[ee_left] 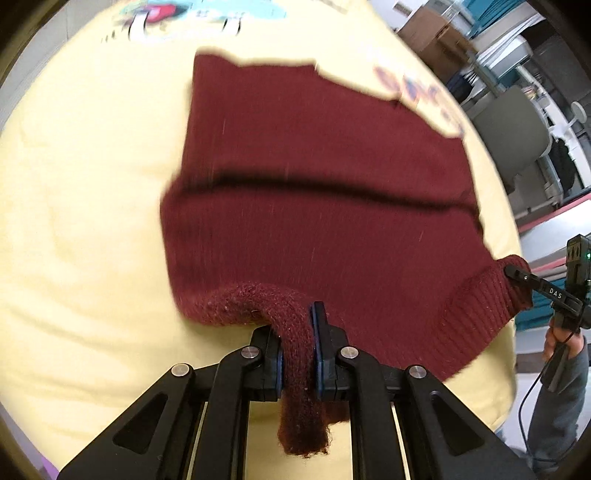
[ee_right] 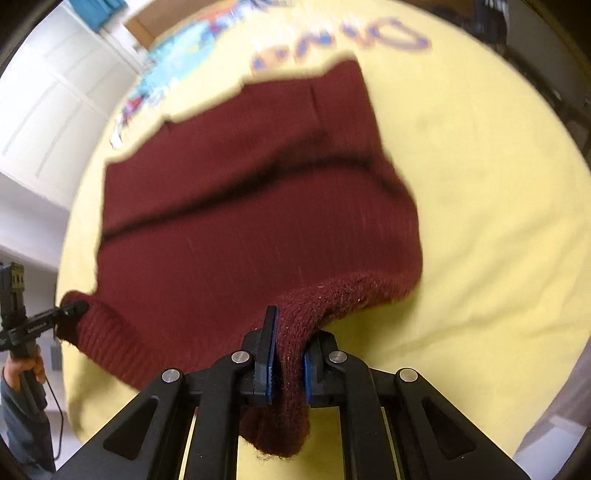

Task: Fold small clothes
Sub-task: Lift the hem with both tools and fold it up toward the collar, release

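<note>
A dark red knitted sweater (ee_left: 314,192) lies spread over a yellow cloth (ee_left: 81,206), with a crease running across its middle. My left gripper (ee_left: 298,354) is shut on the sweater's near left corner, which bunches between the pads. My right gripper (ee_right: 287,360) is shut on the sweater (ee_right: 240,221) at its near right corner. The right gripper also shows in the left wrist view (ee_left: 511,274), pinching the ribbed hem at the right edge. The left gripper shows in the right wrist view (ee_right: 75,307), clamped on the hem at the left. The near edge is raised between both grippers.
The yellow cloth (ee_right: 480,184) carries printed blue letters (ee_right: 332,44) and a coloured picture (ee_left: 177,11) at its far side. Cardboard boxes, a grey chair (ee_left: 517,125) and shelving stand beyond the right edge. White cabinets (ee_right: 48,103) stand to the left.
</note>
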Available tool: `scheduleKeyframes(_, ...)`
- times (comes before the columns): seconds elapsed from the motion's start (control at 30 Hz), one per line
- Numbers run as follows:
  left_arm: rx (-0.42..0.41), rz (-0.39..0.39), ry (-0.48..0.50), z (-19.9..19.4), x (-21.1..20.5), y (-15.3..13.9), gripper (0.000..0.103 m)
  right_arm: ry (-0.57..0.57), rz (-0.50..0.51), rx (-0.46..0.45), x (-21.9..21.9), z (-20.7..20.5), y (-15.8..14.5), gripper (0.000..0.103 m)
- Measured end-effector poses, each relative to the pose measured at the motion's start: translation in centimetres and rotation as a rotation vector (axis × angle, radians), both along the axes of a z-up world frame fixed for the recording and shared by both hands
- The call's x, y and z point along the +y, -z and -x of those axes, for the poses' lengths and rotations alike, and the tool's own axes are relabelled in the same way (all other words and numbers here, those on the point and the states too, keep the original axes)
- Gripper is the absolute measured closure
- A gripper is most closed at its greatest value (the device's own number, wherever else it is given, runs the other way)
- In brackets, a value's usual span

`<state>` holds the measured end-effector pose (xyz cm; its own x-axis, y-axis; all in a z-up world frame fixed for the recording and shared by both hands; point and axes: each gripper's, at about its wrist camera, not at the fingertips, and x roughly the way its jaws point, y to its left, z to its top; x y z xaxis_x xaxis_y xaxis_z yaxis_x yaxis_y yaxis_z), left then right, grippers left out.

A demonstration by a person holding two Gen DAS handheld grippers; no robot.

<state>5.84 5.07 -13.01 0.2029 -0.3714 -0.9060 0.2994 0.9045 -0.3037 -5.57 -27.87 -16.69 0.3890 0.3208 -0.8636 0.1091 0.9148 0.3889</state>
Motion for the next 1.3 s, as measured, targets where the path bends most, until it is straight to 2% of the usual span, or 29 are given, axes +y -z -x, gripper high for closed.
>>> scheduleKeyframes(0.13, -0.094, 0.018, -0.021, -3.8, 0.8, -3.0, 0.093, 0.058, -0.016, -0.117, -1.5, -2.6, -3.6, 0.092)
scheduleKeyframes(0.27, -0.158, 0.036, -0.037, -7.4, 1.3, -5.0, 0.093, 0.071, 0.004, -0.198, -1.3, -5.2, -6.2, 0.093)
scheduleKeyframes(0.3, -0.17, 0.031, -0.036, -6.9, 3.8, -6.1, 0.093, 0.08, 0.01, -0.223, -1.7, -6.0, -6.8, 0.093)
scheduleKeyframes(0.47, -0.205, -0.029, -0.029, -11.8, 2.0, -6.4, 0.093, 0.106, 0.056, -0.258, -2.5, -11.5, -8.0, 0.093)
scheduleKeyframes(0.63, -0.187, -0.139, -0.023, -15.3, 1.0, -3.8, 0.093, 0.092, 0.134, -0.2, -1.8, -17.4, -5.9, 0.093)
scheduleKeyframes(0.8, -0.163, -0.221, -0.037, -18.1, -0.3, 0.6, 0.093, 0.098, 0.16, -0.107, -1.7, -20.6, -2.3, 0.093)
scheduleKeyframes(0.93, -0.194, -0.259, -0.067, -18.6, -0.7, 2.1, 0.092, 0.097, 0.183, -0.025, -1.5, -22.3, 0.2, 0.09)
scheduleKeyframes(1.0, -0.221, -0.245, -0.08, -18.4, -0.9, 1.9, 0.091, 0.096, 0.19, -0.004, -1.5, -22.6, 1.0, 0.09)
scheduleKeyframes(1.03, -0.223, -0.254, -0.076, -18.4, -1.1, 2.0, 0.083, 0.097, 0.199, -0.003, -1.6, -22.6, 1.1, 0.088)
scheduleKeyframes(1.1, -0.215, -0.273, -0.069, -18.6, -1.6, 2.3, 0.058, 0.106, 0.208, 0.001, -1.7, -22.7, 1.3, 0.082)
scheduleKeyframes(1.13, -0.231, -0.285, -0.068, -18.5, -1.9, 2.2, 0.055, 0.108, 0.205, 0.003, -1.8, -22.7, 1.4, 0.079)
scheduleKeyframes(1.17, -0.245, -0.295, -0.067, -18.4, -2.1, 2.0, 0.045, 0.11, 0.203, 0.003, -1.8, -22.6, 1.4, 0.069)
scheduleKeyframes(1.2, -0.261, -0.302, -0.066, -18.4, -2.4, 1.8, 0.031, 0.11, 0.2, 0.004, -1.8, -22.5, 1.4, 0.061)
scheduleKeyframes(1.27, -0.275, -0.298, -0.057, -18.3, -2.7, 1.3, 0.023, 0.102, 0.227, -0.003, -1.6, -22.3, 1.0, 0.032)
scheduleKeyframes(1.3, -0.284, -0.3, -0.055, -18.2, -2.9, 1.0, 0.023, 0.104, 0.268, -0.008, -1.4, -22.2, 0.6, 0.028)
